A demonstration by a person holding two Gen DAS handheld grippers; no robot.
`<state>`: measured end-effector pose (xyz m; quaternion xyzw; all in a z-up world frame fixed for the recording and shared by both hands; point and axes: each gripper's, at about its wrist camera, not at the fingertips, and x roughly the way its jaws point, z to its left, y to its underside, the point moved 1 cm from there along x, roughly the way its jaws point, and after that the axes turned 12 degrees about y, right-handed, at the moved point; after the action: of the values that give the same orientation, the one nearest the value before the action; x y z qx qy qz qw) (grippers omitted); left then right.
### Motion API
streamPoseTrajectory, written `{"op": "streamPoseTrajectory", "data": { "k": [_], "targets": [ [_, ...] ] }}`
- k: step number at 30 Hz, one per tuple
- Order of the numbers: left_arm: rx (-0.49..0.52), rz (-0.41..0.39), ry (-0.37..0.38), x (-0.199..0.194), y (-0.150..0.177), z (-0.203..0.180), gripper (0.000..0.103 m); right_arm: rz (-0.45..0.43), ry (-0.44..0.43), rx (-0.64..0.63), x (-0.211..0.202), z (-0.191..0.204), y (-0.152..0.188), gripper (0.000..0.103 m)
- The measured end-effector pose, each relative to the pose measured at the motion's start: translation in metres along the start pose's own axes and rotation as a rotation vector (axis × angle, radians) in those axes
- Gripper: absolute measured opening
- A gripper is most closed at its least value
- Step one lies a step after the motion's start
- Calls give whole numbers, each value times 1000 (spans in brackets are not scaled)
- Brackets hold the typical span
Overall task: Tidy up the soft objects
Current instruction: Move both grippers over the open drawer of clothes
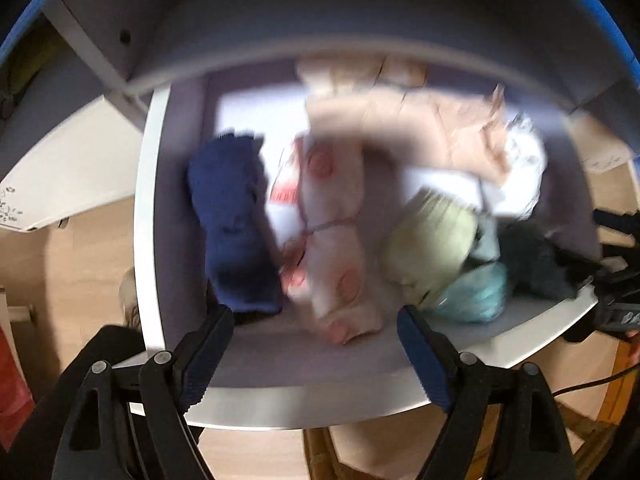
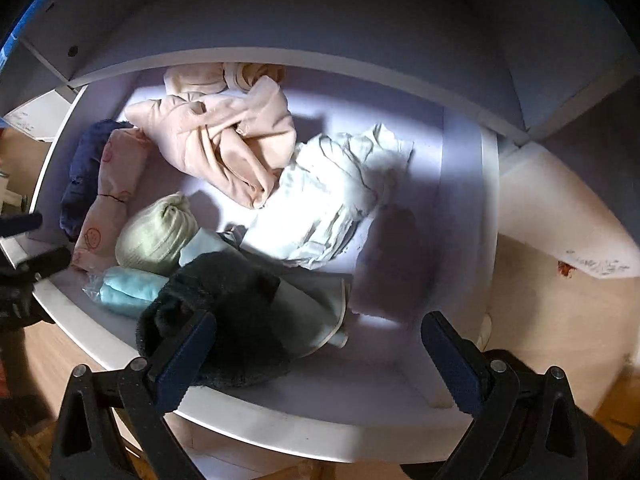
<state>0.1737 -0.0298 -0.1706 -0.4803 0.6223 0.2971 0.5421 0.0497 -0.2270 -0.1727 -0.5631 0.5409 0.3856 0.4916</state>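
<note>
left gripper (image 1: pixel 316 344) spread wide above white drawer (image 1: pixel 150 216); navy roll (image 1: pixel 232 220) beside pink patterned roll (image 1: pixel 332 240).

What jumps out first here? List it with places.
An open white drawer full of soft items. A crumpled peach garment sprawls at the back, a rumpled white cloth lies in the bright patch to its right, and a dark fuzzy bundle sits at the front edge, by the open right gripper.
</note>
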Motion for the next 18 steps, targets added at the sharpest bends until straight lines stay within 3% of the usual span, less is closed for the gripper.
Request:
{"op": "streamPoseTrajectory", "data": {
  "k": [5, 18],
  "targets": [
    [-79, -5, 65, -2, 12, 11, 85, -9, -27, 77, -4, -13, 9, 103],
    [-74, 58, 76, 1, 23, 11, 86, 132, -125, 136, 7, -16, 35, 103]
  ]
}}
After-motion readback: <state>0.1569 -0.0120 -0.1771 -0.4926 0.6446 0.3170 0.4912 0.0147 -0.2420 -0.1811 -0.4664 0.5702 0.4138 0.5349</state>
